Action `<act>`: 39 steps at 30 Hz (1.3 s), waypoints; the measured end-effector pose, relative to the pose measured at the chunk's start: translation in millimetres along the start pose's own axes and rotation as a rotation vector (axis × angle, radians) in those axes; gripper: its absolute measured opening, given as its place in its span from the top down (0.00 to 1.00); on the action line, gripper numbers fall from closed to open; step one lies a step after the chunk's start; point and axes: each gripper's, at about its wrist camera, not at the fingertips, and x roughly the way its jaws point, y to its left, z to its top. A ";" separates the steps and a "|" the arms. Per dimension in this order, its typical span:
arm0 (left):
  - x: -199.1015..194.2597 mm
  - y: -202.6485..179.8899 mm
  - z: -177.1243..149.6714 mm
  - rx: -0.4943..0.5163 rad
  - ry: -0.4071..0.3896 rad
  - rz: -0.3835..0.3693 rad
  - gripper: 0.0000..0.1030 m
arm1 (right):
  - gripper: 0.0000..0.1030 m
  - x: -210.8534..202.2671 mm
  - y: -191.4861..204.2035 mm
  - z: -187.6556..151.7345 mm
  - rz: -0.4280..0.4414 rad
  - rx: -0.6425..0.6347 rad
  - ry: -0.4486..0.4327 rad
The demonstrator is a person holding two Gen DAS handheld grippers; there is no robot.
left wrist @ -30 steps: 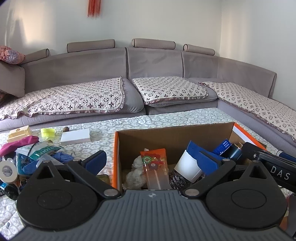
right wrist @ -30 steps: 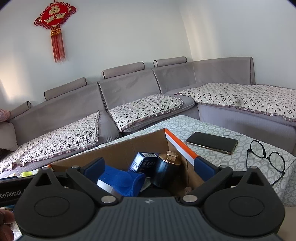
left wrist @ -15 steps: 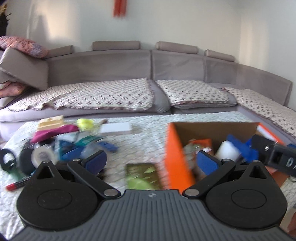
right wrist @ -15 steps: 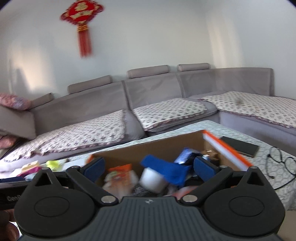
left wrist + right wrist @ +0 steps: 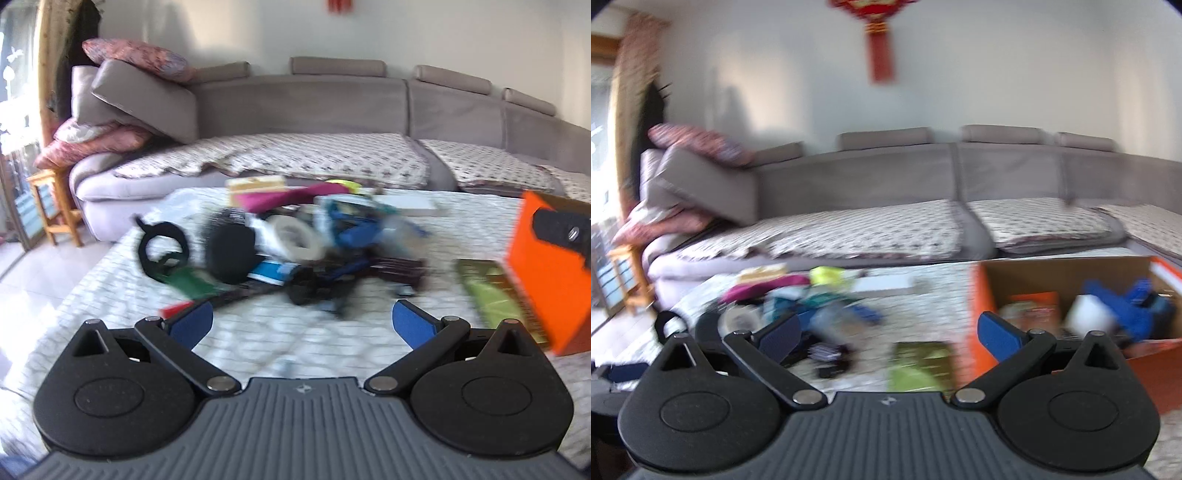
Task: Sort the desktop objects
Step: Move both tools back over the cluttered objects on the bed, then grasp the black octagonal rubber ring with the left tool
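Note:
A blurred heap of small objects lies on the patterned table: a tape roll, a black round thing, a magenta pouch, blue items. My left gripper is open and empty just in front of the heap. The orange cardboard box stands at the right, a green packet beside it. My right gripper is open and empty, above the table between the heap and the box, which holds several items.
A grey corner sofa with patterned covers runs behind the table. Stacked cushions and a small wooden stand are at the left. A white flat box lies at the table's far side. The table's left edge drops to the floor.
Both grippers have swung left, away from the box toward the heap. The box has shifted to the right edge of both views. Both grippers stay open.

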 end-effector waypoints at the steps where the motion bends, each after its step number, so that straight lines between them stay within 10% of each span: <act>1: 0.6 5.4 -0.1 0.012 -0.017 0.015 0.00 | 0.09 7.0 9.1 -2.2 0.021 -0.010 0.013; 5: 7.8 26.8 0.6 0.041 -0.061 0.073 0.05 | 0.36 42.7 40.4 -15.9 0.080 -0.064 0.104; 22: 67.3 61.5 -4.8 0.012 0.093 0.125 0.23 | 0.38 98.4 87.1 -41.0 0.170 -0.114 0.222; 39: 64.9 94.7 26.8 0.000 -0.069 0.273 0.26 | 0.38 105.4 84.4 -46.0 0.172 -0.096 0.248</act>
